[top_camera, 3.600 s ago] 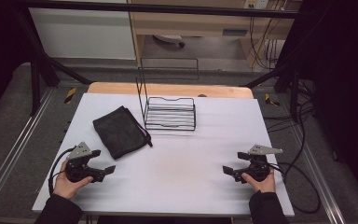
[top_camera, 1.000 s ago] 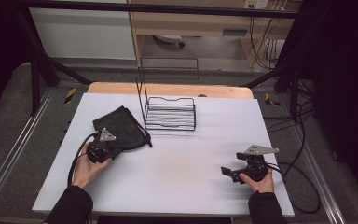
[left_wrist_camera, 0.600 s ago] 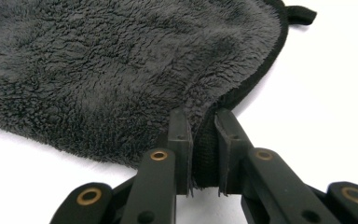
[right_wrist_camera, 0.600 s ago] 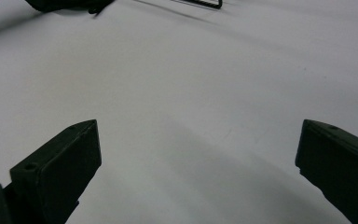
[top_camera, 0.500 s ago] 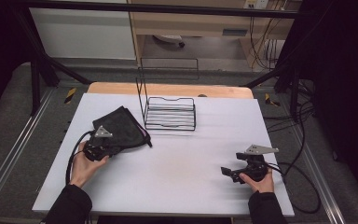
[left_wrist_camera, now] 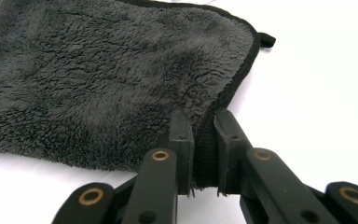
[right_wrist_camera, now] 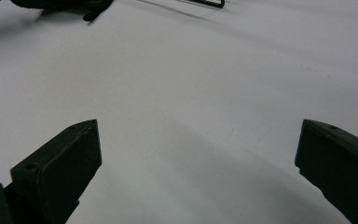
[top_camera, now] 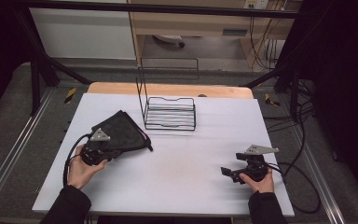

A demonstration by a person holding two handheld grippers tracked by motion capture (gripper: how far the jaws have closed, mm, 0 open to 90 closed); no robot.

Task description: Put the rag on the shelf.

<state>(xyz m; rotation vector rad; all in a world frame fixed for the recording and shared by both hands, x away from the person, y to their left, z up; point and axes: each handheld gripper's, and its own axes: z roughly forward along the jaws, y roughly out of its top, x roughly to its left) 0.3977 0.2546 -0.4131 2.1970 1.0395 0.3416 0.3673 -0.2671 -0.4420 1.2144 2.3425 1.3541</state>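
Gripper on the left (left_wrist_camera: 204, 156) has its two flat black jaws pinched on the bound hem of a dark grey cloth (left_wrist_camera: 112, 79), with only the thin edge of fabric between them. That cloth is a fluffy, deep-piled square with a stitched black border and a small hanging loop at one corner; in the left gripper view it spreads from the jaws toward ten o'clock. From the high view the cloth (top_camera: 121, 130) lies flat on the white counter (top_camera: 186, 158) at about nine o'clock from the counter's middle, and the left gripper (top_camera: 106, 150) sits at its near edge, held by the person's left hand (top_camera: 81, 168).

At twelve o'clock from the counter's middle stands a black wire rack (top_camera: 170, 114), a low tray of thin parallel bars with a tall upright frame at its back left.

At four o'clock, well apart from the cloth, the right gripper (top_camera: 227, 171) rests low over the smooth, bare counter in the person's right hand (top_camera: 260, 182). Its blunt, wedge-shaped jaws stand wide apart and hold nothing.
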